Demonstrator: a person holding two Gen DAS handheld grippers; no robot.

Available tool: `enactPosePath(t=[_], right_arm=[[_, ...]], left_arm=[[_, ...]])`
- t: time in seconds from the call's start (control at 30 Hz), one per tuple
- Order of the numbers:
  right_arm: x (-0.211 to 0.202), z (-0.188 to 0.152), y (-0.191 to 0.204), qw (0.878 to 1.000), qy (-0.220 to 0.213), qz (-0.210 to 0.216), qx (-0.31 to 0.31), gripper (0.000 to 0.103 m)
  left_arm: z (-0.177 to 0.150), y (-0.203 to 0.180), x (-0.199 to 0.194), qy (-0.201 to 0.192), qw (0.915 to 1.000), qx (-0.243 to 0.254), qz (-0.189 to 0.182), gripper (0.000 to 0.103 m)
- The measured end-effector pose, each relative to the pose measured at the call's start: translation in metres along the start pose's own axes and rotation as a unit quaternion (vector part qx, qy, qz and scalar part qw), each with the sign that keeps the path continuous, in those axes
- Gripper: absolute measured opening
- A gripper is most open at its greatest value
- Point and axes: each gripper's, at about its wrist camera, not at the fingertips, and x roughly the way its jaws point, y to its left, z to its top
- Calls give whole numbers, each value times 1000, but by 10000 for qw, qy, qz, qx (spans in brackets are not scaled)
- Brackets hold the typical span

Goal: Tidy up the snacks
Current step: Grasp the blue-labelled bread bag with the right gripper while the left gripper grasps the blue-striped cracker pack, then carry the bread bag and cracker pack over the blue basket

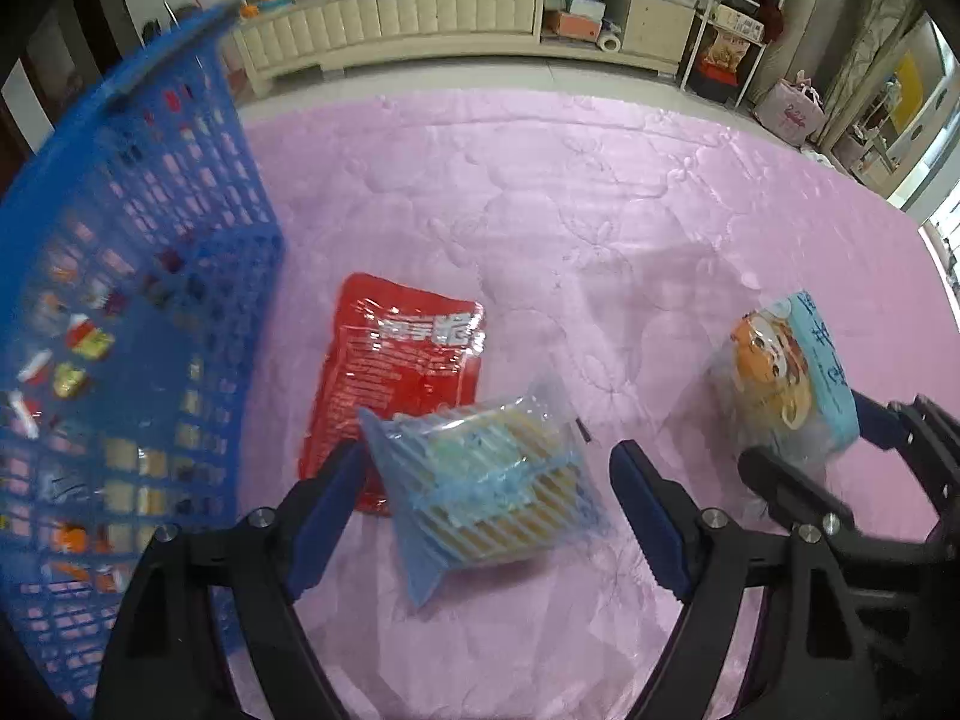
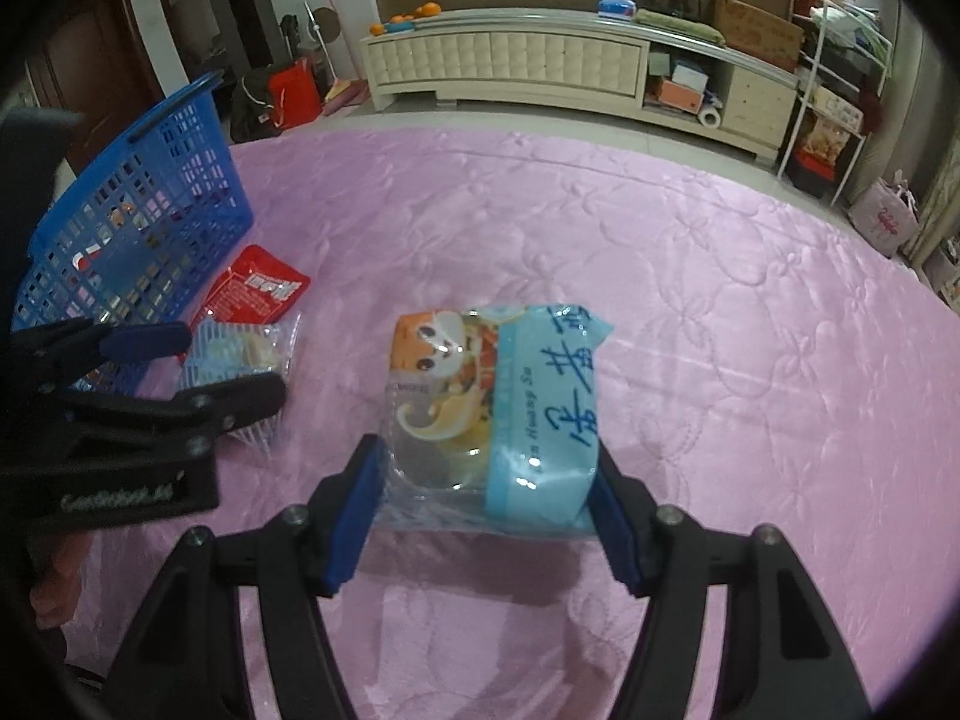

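Note:
A clear blue-striped wafer pack (image 1: 486,480) lies on the pink quilted cover (image 1: 600,228), overlapping a flat red packet (image 1: 396,372). My left gripper (image 1: 489,456) is open and straddles the wafer pack: its left pad is at the pack's corner, and its right pad stands clear of it. My right gripper (image 2: 489,453) is shut on a light-blue snack bag with a cartoon animal (image 2: 498,414), pads pressed on both sides, low over the cover. In the right wrist view the left gripper (image 2: 231,363) sits at the left around the wafer pack (image 2: 240,354).
A blue mesh basket (image 1: 120,300) with several snacks inside stands left of the red packet, also seen as the basket (image 2: 138,228). Beyond the cover's far edge are bare floor and a long cream cabinet (image 2: 510,66). A white rack (image 2: 840,90) stands at the far right.

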Motion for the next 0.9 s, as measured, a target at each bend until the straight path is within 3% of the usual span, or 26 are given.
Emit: enactPosePath(t=[0.13, 0.33, 0.47, 0.5, 0.63, 0.9], right_arm=[[1, 1, -1, 10000, 0, 38, 18, 69], [3, 2, -3, 9999, 32, 95, 103, 70], [3, 3, -8, 9993, 53, 232, 280, 70], [2, 3, -9, 9992, 67, 249, 318, 70], [0, 1, -5, 9992, 102, 291, 249, 70], [-14, -14, 12, 9991, 214, 124, 342, 69]], left_arm=[[5, -1, 3, 139, 9999, -52, 4, 84], [4, -19, 12, 258, 9985, 238, 422, 84], [3, -13, 14, 430, 9989, -16, 180, 83], [2, -14, 13, 382, 9991, 36, 160, 81], [-11, -18, 2, 270, 9993, 257, 104, 54], [-41, -7, -22, 172, 9993, 228, -236, 53]])
